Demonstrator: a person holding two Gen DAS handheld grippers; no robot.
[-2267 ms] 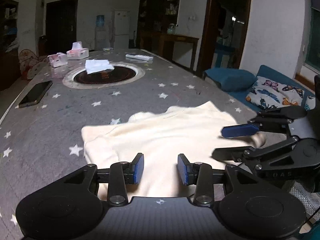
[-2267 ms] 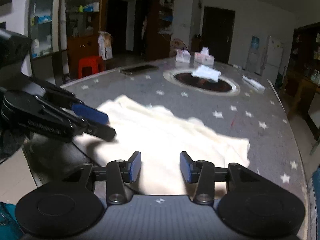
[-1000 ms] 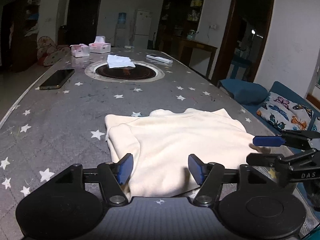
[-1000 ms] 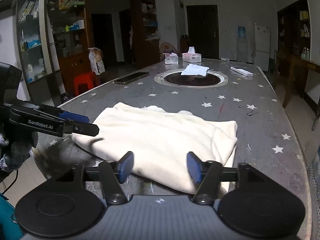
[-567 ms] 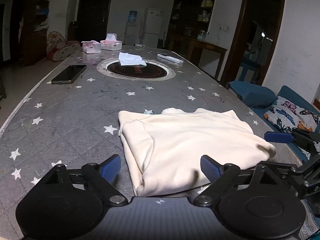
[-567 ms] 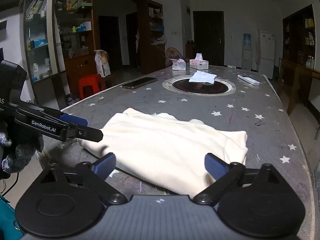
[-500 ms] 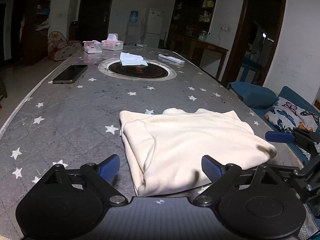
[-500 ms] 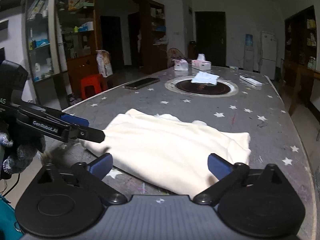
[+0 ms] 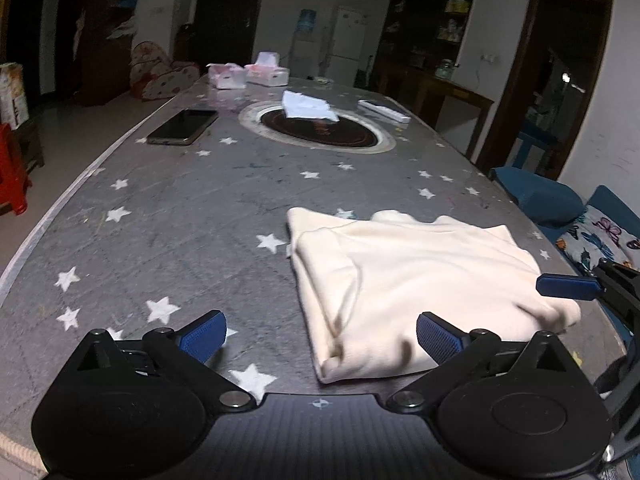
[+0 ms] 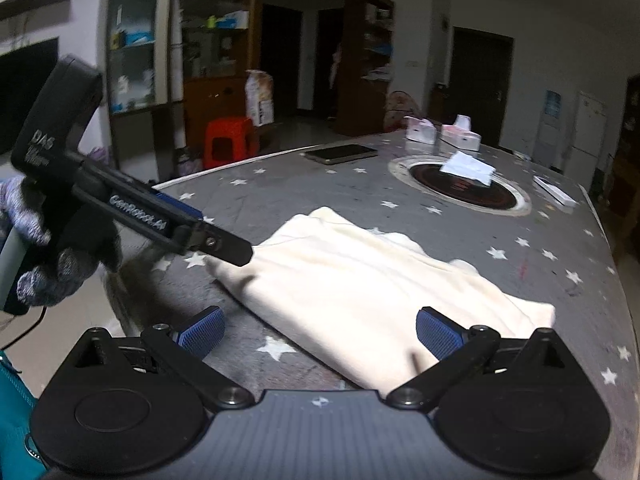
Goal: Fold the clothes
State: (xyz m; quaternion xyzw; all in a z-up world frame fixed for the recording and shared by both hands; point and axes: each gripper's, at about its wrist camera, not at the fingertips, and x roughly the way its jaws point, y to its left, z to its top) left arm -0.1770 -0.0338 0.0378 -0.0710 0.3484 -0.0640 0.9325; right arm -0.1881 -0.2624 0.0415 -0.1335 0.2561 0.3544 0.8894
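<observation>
Folded cream garment (image 9: 416, 280) lies on the star-patterned table (image 9: 192, 208), near edge.

Left gripper (image 9: 320, 334) and right gripper (image 10: 318, 330) both hover above it with fingers spread wide, holding nothing.

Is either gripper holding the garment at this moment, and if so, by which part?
Nothing is held. The left gripper and right gripper both stand wide open, and the folded cream garment lies free on the table.
</observation>
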